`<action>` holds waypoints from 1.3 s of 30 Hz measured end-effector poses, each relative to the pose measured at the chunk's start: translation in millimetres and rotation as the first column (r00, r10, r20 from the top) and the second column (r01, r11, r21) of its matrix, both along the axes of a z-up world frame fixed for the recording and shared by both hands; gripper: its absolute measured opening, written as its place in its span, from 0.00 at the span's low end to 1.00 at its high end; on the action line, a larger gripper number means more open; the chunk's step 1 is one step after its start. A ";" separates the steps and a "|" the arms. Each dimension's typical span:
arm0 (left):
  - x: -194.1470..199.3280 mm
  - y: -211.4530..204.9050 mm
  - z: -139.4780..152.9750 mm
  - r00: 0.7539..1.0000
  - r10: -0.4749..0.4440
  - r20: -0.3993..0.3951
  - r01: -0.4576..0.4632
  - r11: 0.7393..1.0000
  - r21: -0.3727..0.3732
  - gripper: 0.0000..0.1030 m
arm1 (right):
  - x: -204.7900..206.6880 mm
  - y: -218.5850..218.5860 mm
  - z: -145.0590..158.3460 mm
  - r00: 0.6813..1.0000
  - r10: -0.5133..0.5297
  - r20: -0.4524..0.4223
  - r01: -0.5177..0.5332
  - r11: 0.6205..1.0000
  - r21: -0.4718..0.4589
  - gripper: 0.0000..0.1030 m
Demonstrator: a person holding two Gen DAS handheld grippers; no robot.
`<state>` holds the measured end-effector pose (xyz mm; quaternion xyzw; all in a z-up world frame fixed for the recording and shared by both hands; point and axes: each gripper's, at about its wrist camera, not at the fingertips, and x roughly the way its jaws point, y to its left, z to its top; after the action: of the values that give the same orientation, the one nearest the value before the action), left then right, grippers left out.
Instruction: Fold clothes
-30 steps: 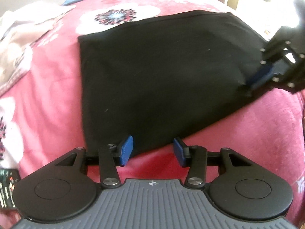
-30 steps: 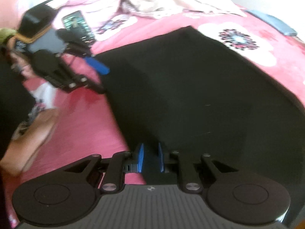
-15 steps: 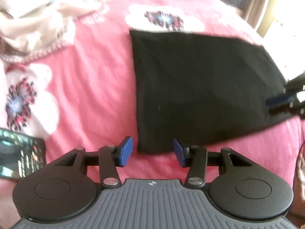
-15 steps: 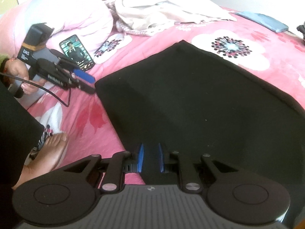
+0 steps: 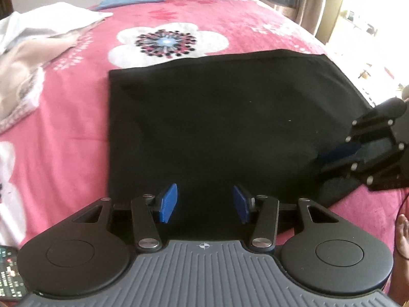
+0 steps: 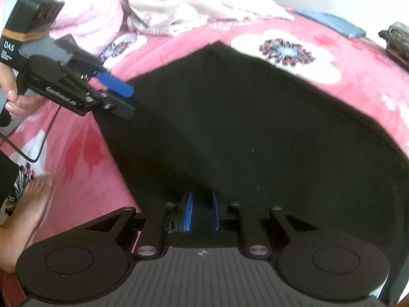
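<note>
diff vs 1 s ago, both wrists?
The left gripper, jaws open, swung out leftward, then came back in over the black cloth's near edge. The right gripper stayed shut on the cloth's edge throughout. The cloth stayed flat on the pink blanket.

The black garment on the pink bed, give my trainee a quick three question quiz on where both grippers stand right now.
1. True or false: the left gripper has its pads clamped on the black garment.
2. Which gripper pinches the garment's edge? A left, B right, C neither.
3. Fill in: the garment lies on a pink bedspread printed with white ____.

Key: 1 false, the pads stand wide apart over the near edge. 2 B. 3 flowers.
</note>
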<state>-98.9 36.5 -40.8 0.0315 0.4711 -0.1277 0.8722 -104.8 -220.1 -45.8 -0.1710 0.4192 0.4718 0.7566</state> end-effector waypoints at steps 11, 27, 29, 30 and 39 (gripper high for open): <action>10.5 -11.7 -6.7 0.999 0.028 -0.035 -0.027 0.999 0.030 0.52 | -17.8 11.0 -4.8 0.989 0.097 -0.113 -0.093 0.995 0.043 0.18; 25.7 -19.4 -9.4 0.994 0.087 -0.062 -0.082 0.994 0.076 0.58 | 11.8 -2.7 14.9 0.991 -0.054 -0.125 0.068 0.992 0.110 0.18; 25.1 -19.8 -9.4 0.994 0.087 -0.060 -0.081 0.993 0.083 0.59 | 15.7 -5.3 14.6 0.989 -0.080 -0.127 0.094 0.990 0.106 0.18; 24.9 -20.0 -9.3 0.995 0.086 -0.059 -0.081 0.993 0.087 0.59 | 17.6 -6.5 14.4 0.987 -0.093 -0.128 0.107 0.989 0.104 0.18; 25.4 -20.2 -8.5 0.993 0.099 -0.065 -0.092 0.992 0.091 0.59 | 23.9 -12.3 11.4 0.980 -0.162 -0.114 0.170 0.983 0.072 0.18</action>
<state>-73.5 16.3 -49.2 0.0428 0.5073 -0.0659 0.8582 -80.9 -232.3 -34.4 -0.0789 0.4527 0.4321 0.7759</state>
